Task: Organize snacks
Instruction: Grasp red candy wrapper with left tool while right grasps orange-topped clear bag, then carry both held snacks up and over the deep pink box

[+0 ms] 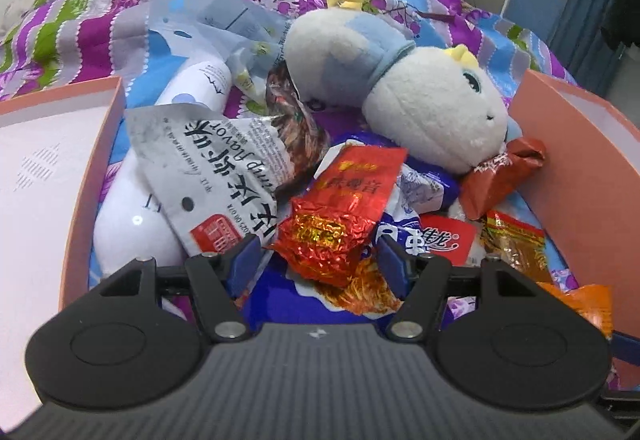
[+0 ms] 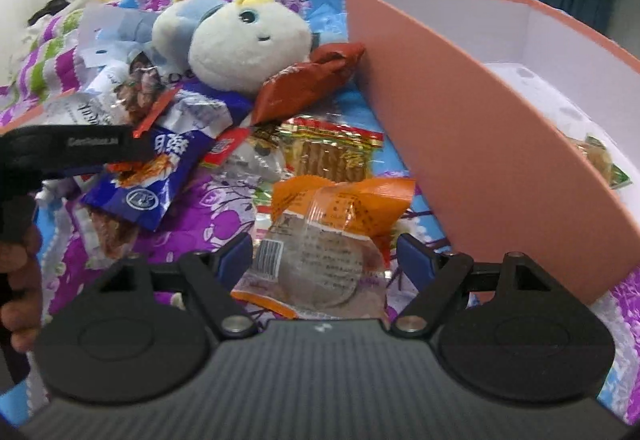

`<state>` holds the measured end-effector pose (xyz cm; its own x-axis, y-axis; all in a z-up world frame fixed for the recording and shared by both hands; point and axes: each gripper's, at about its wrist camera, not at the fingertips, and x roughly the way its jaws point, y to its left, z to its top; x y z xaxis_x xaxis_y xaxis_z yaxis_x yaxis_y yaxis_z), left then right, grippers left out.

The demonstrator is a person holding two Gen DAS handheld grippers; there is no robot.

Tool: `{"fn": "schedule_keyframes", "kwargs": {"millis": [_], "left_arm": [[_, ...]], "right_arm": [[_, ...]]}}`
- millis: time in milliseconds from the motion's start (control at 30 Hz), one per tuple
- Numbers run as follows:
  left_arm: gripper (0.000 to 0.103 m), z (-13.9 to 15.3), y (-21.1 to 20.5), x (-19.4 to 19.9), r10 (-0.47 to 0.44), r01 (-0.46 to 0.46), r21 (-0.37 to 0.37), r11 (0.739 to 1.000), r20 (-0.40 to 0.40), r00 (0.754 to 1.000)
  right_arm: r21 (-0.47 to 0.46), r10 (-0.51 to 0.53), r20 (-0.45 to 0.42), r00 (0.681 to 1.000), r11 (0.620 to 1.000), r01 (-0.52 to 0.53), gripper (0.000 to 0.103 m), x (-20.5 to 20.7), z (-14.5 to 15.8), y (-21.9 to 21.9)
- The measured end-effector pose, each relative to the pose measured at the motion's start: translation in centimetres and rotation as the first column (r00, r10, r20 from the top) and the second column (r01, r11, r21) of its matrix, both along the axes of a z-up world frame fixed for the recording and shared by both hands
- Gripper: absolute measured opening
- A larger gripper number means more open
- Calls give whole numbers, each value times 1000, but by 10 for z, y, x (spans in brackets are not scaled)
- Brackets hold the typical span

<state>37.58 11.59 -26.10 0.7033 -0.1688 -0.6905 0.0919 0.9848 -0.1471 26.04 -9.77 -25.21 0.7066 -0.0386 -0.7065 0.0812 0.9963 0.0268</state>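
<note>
On the bed's floral quilt (image 2: 208, 215), snack packets lay heaped between two pink boxes. Only the left wrist view showed the left box (image 1: 48, 175), its inside bare where visible, and a red foil packet (image 1: 340, 215) just ahead of the left gripper (image 1: 316, 264), whose jaws stood open, pads clear of it. Only the right wrist view showed inside the right box (image 2: 460, 127), where a packet lay partly cut off. The right gripper (image 2: 326, 256) gaped around an orange packet (image 2: 336, 224) without pressing it. A plush toy (image 2: 244, 43) hid some snacks.
</note>
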Motion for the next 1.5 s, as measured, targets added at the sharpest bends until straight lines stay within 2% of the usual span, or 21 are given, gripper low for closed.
{"fn": "schedule_keyframes", "kwargs": {"millis": [233, 333, 400, 500, 633, 667, 700, 800, 900, 1233, 1500], "left_arm": [[65, -5, 0, 9, -18, 18, -10, 1000, -12, 1000], [56, -2, -1, 6, -8, 8, -6, 1000, -2, 1000], [37, 2, -1, 3, -2, 2, -11, 1000, 13, 1000], [37, 6, -3, 0, 16, -16, -2, 1000, -8, 1000], [36, 16, -6, -18, 27, -27, -14, 1000, 15, 1000], [27, 20, -7, -25, 32, -31, -14, 999, 20, 999], [25, 23, -8, -31, 38, -38, -16, 999, 19, 999], [25, 35, -10, -52, 55, -54, -38, 998, 18, 998], [25, 45, -14, -79, 72, -71, -30, 997, 22, 997], [24, 68, -22, -179, 153, -154, -112, 982, -17, 988], [24, 91, -40, -245, 168, -174, -167, 970, -50, 984]], "right_arm": [[18, 61, -12, 998, 998, -61, 76, 3, -1, 2], [14, 86, -10, 996, 996, -86, 74, 2, 3, 2], [19, 98, -10, 995, 995, -98, 74, 0, 5, 1], [29, 130, -17, 991, 991, -129, 73, -6, 11, 0], [36, 183, -6, 983, 983, -182, 73, -18, 23, -3], [43, 186, -8, 982, 982, -186, 73, -20, 25, -4], [53, 188, -8, 982, 981, -187, 73, -24, 27, -6], [61, 191, 9, 982, 980, -191, 72, -36, 33, -9], [72, 194, 17, 981, 978, -195, 72, -48, 37, -12], [103, 227, 63, 972, 967, -233, 71, -95, 55, -26], [98, 260, 95, 961, 958, -269, 70, -131, 72, -37]]}}
